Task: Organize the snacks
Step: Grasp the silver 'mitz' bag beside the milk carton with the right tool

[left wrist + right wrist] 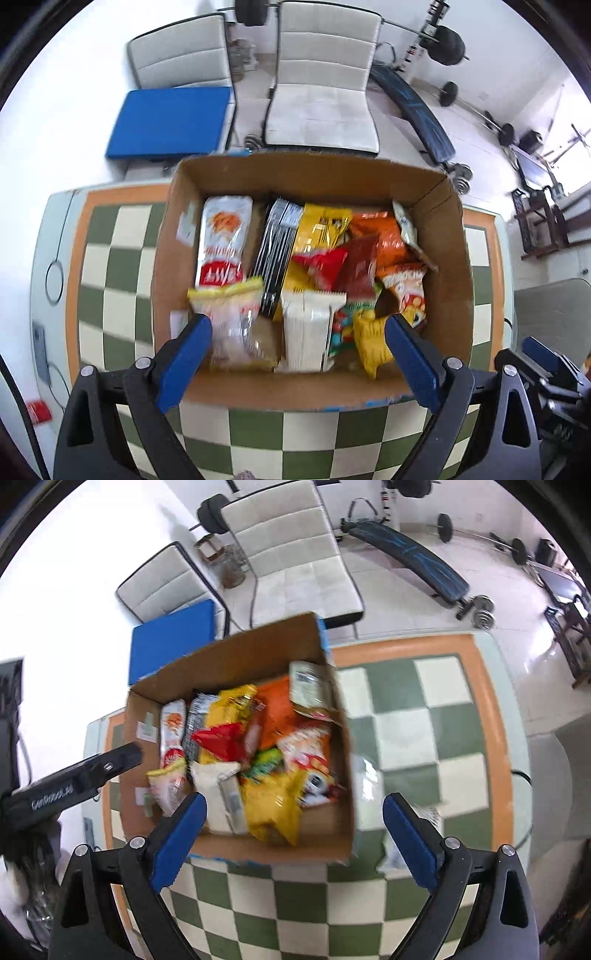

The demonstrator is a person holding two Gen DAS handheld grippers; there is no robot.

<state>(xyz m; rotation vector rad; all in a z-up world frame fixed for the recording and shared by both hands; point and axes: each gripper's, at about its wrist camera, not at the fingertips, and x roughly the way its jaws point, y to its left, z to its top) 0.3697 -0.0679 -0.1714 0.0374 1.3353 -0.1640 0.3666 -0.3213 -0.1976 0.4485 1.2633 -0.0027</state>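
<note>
An open cardboard box (306, 170) stands on a green-and-cream checked table (110, 258). It is packed with snack packets: a white-and-red one (221, 240), a black one (277, 251), a yellow one (321, 225), an orange one (380, 229) and a cream pack (306, 332). My left gripper (297, 326) hangs open above the box's near half with nothing between its blue fingers. My right gripper (295, 806) is open too and holds nothing, over the near right corner of the box (229, 657). A blurred clear packet (421, 816) lies on the table right of the box.
Two white chairs (325, 74) stand behind the table, one with a blue cushion (170, 122) on it. A weight bench (413, 114) and barbells lie on the floor beyond. Bare checked table (424, 720) spreads right of the box. The left gripper's body (85, 775) shows at the box's left.
</note>
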